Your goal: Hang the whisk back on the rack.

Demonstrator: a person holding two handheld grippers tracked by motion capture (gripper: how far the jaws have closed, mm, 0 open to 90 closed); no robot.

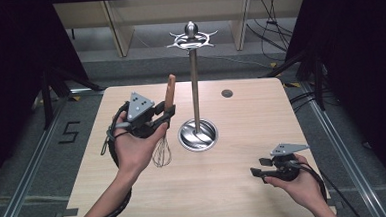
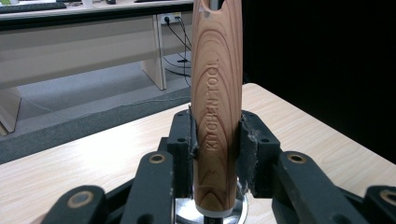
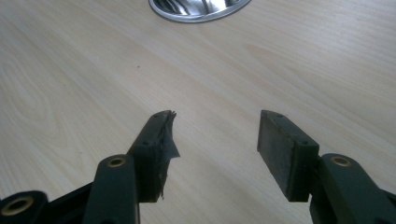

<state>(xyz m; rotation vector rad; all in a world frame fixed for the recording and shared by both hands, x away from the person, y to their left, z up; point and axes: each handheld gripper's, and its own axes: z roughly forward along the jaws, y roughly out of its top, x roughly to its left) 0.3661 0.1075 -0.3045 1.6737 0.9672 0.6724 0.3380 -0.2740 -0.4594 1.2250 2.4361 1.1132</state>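
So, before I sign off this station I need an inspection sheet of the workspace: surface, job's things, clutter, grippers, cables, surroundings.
Surface: pale wooden table, bare around the stand.
Job's things: whisk with wooden handle upright; utensil stand, hooks empty.
Clutter: nothing seen.
Grippers: left gripper shut on the handle; right gripper open, holding nothing, above the table.
Cables: one trails from each gripper; more on the floor behind.
Surroundings: black curtains, desks beyond.
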